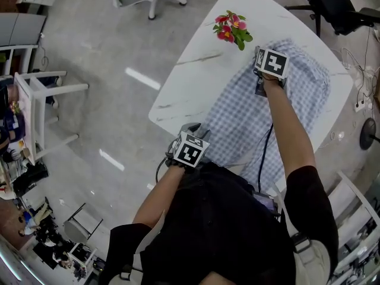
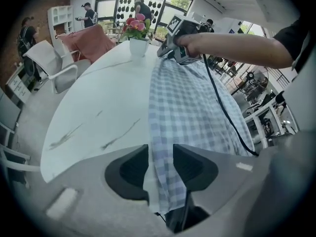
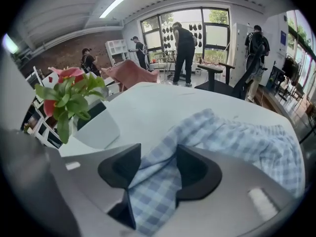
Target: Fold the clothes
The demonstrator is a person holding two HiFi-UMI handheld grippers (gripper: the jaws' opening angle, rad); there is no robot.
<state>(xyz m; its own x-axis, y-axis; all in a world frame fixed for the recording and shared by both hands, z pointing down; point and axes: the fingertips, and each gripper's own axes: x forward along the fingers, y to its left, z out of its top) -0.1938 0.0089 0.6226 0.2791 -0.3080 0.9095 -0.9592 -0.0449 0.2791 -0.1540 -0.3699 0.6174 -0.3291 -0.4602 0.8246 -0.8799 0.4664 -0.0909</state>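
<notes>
Left gripper (image 2: 160,157) and right gripper (image 3: 159,154) both released, jaws apart, with the shirt (image 1: 237,117) lying loose between the pads and pinched by neither.

The shirt is spread along the table (image 1: 196,70). Its near hem hangs over the edge at the left gripper, and its far end is bunched under the right one. With nothing clamped, the hanging hem could drag the cloth off the table. A grab from here may catch only one layer of the bunch (or a stray extra fold), which would skew the crease. The right gripper works near the flowers (image 1: 233,29) and a wide swing could tip them. Its cable (image 1: 261,159) trails across the cloth and could snag a fold.
</notes>
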